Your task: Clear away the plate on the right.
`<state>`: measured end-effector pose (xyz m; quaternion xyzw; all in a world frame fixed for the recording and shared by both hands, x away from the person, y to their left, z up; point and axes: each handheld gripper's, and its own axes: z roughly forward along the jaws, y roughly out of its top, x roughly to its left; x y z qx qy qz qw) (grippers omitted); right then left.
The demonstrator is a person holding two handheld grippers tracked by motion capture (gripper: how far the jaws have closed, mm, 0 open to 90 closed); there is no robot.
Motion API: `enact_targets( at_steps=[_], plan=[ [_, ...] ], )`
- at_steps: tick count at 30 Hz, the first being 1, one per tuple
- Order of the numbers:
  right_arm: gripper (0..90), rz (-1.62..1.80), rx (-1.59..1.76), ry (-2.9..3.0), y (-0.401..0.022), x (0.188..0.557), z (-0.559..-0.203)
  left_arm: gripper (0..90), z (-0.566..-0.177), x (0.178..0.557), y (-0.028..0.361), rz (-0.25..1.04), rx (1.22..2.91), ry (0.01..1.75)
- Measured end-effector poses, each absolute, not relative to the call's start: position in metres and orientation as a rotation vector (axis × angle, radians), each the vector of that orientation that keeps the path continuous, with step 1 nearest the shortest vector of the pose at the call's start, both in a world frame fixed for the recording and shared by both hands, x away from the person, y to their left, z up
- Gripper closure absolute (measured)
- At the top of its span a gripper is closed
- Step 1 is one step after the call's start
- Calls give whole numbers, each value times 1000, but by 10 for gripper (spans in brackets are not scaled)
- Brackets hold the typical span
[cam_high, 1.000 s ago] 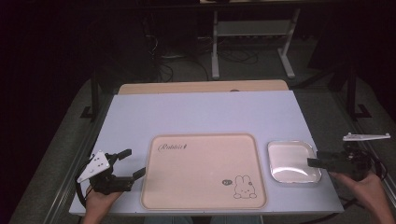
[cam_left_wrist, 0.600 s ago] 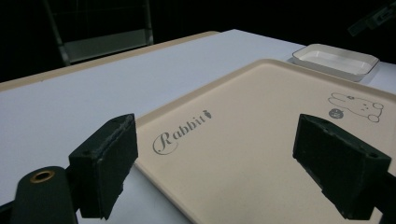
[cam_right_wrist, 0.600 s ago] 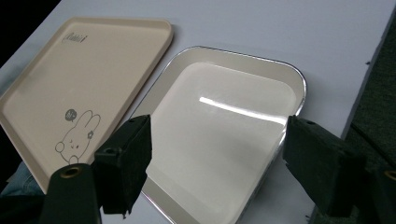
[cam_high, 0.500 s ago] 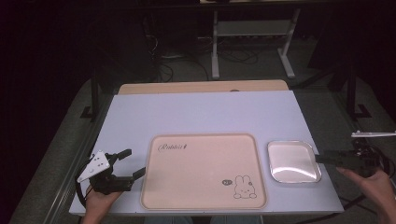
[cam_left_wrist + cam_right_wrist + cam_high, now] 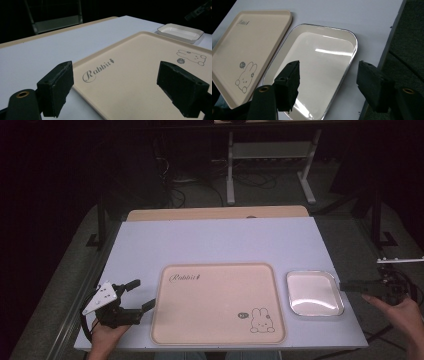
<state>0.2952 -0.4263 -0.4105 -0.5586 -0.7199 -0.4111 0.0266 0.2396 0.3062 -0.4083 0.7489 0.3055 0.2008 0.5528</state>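
Beige tray: smooth flat plastic, a rectangle with round corners and a low raised rim. It has the word "Rabbit" near its far left corner and a small bunny drawing near its right front corner. It lies at the front middle of the table.
White dish: shiny and smooth, with a thin dark line round its rim. It is a shallow rectangle with round corners and has nothing in it. It sits just beside the tray's right edge, close to the table's right edge.
Table: a pale, flat, matte top with a tan wooden strip along the far side. The whole far half is bare.
Left gripper: black, with blocky jaws spread wide and holding nothing. It sits at the front left, just beside the tray's left edge.
Right gripper: black, jaws wide apart and holding nothing. It hangs at the table's right edge, and its tips point at the dish.
Floor: dark, with metal stand legs past the table.
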Motion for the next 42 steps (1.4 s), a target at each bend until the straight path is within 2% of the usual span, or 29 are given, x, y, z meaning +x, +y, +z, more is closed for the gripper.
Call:
enact_targets(
  at_steps=[21,23,30,35,42],
  plan=[
    [612,-973,-1808,-2131,-422,316,-428,138,-410,242,308,472,1784,726],
    [665,-961,-1828,-2114,-423,316,-430,138,-410,242,309,472,1778,728],
    [723,-925,-1851,-2067,-421,318,-436,138,-410,242,310,470,1771,733],
    [797,-873,-1857,-2050,-414,323,-440,138,-410,242,311,473,1771,731],
    [831,-804,-1924,-2025,-408,325,-438,138,-410,243,313,470,1763,728]
  ],
)
